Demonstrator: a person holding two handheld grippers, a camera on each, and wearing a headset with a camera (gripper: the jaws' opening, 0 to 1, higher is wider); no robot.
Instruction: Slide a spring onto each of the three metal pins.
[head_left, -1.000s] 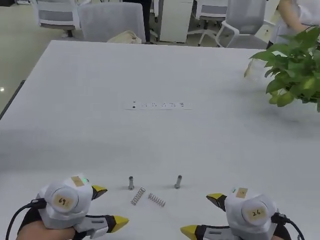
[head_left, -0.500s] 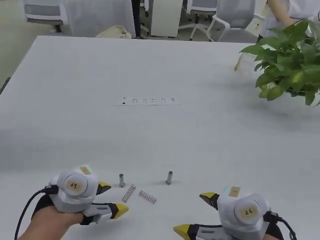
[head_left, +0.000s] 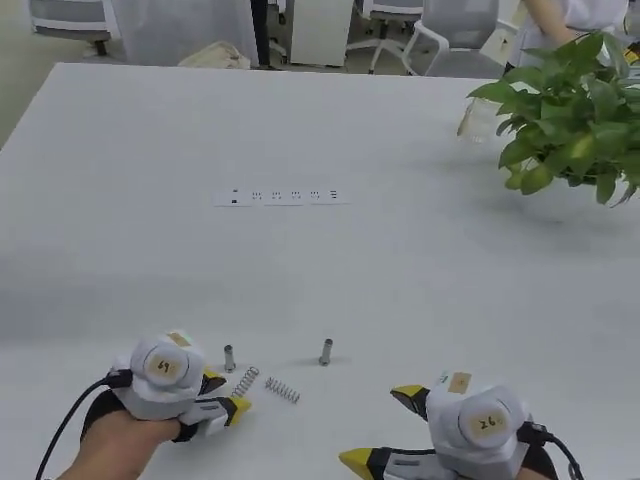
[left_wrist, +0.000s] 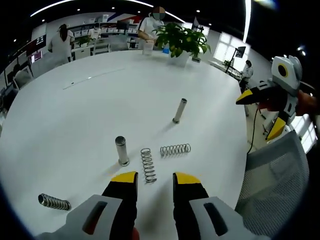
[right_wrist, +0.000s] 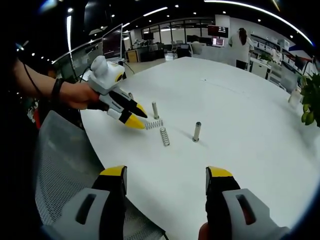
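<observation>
Left gripper view — fingers (left_wrist: 125, 178) parted, spring (left_wrist: 147, 165) just ahead, pin (left_wrist: 121, 150) beside.

The left gripper (left_wrist: 155, 178), fingers (left_wrist: 125, 178) apart, points at a spring (left_wrist: 147, 165) lying beside an upright pin (left_wrist: 121, 150).

White table (head_left: 420, 270) bears two upright pins (left_wrist: 122, 150), three loose springs (left_wrist: 147, 165); a plant (head_left: 570, 110) far right.
</observation>
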